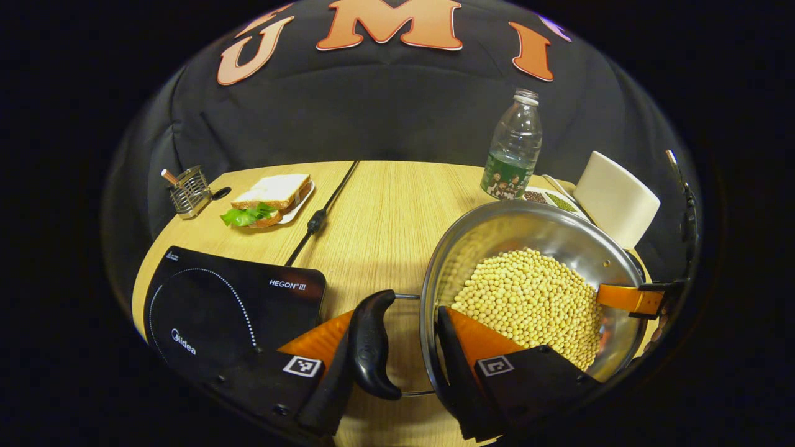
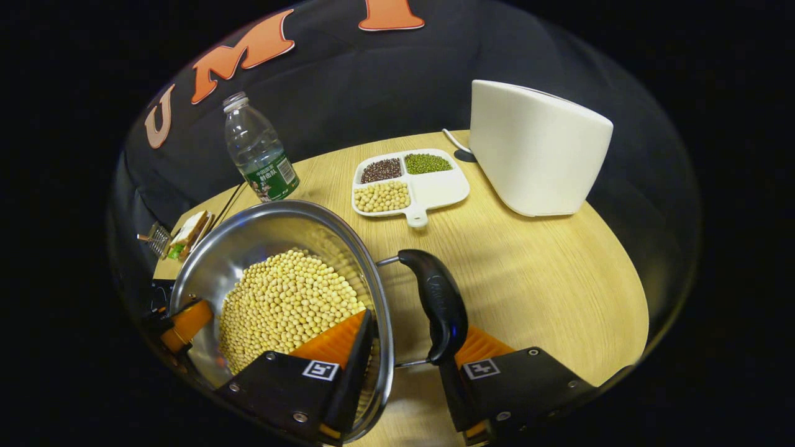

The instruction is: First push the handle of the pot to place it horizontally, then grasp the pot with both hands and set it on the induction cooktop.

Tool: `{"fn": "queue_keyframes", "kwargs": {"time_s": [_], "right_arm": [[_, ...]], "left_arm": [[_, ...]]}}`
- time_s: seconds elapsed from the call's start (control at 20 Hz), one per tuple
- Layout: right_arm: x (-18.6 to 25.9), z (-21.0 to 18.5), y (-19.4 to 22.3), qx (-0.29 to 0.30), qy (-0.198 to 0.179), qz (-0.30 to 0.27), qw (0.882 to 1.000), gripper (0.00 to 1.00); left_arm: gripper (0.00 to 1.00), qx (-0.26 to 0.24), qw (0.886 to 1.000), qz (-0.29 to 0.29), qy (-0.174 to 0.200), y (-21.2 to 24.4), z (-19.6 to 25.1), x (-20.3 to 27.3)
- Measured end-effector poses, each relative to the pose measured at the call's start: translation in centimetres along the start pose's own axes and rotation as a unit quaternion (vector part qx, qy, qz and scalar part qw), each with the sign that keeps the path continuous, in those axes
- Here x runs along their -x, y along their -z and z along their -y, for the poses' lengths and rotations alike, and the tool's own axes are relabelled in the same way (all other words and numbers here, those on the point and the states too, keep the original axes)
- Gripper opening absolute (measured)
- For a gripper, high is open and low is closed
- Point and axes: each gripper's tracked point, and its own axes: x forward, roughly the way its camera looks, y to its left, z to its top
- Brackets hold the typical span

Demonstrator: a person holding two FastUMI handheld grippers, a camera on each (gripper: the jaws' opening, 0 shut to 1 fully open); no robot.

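Note:
A steel pot (image 1: pixel 534 230) full of soybeans (image 1: pixel 528 298) stands to the right of the black induction cooktop (image 1: pixel 211 304). My left gripper (image 1: pixel 396 323) clamps the pot's left side, one finger outside the black handle (image 1: pixel 371 347) and the other inside the wall. In the right gripper view my right gripper (image 2: pixel 413 332) grips the pot (image 2: pixel 261 236) on the opposite side the same way, around its other black handle (image 2: pixel 440 304). Each gripper's finger also peeks over the far rim in the other's view. Whether the pot rests on the table is unclear.
Behind the pot stand a clear water bottle (image 2: pixel 258 152), a white divided dish (image 2: pixel 428 186) of beans and a white appliance (image 2: pixel 534 149). A sandwich on a plate (image 1: pixel 273 198), a wire holder (image 1: pixel 188 191) and a black cable (image 1: pixel 323 211) lie beyond the cooktop.

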Motion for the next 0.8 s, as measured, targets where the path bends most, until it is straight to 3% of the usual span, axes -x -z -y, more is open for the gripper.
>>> {"fn": "queue_keyframes", "kwargs": {"time_s": [0.15, 0.2, 0.35, 0.55, 0.65, 0.8], "right_arm": [[0.8, -0.8, 0.5, -0.006, -0.017, -0.001, 1.000, 0.45], [0.1, -0.9, 0.5, 0.015, -0.012, 0.004, 1.000, 0.28], [0.7, -0.6, 0.8, 0.046, -0.001, 0.008, 0.999, 0.28], [0.9, 0.7, 0.3, 0.035, 0.004, 0.009, 0.999, 0.46], [1.4, 1.5, -1.1, 0.032, 0.012, 0.025, 0.999, 0.61], [1.4, 1.6, -2.8, 0.058, 0.018, 0.042, 0.997, 0.75]], "left_arm": [[0.72, 0.000, 1.000, 0.003, 0.000, -0.2, 0.1, 0.1], [0.72, -0.001, 1.000, 0.001, 0.001, -0.2, 0.1, -0.1], [0.72, 0.001, 1.000, 0.004, 0.005, -0.1, 0.1, -0.2], [0.72, -0.003, 1.000, 0.003, 0.007, -0.2, 0.2, -0.2], [0.72, -0.005, 1.000, 0.003, 0.011, -0.3, 0.2, -0.4], [0.72, -0.008, 1.000, 0.002, 0.011, -0.4, 0.3, -0.4]]}}
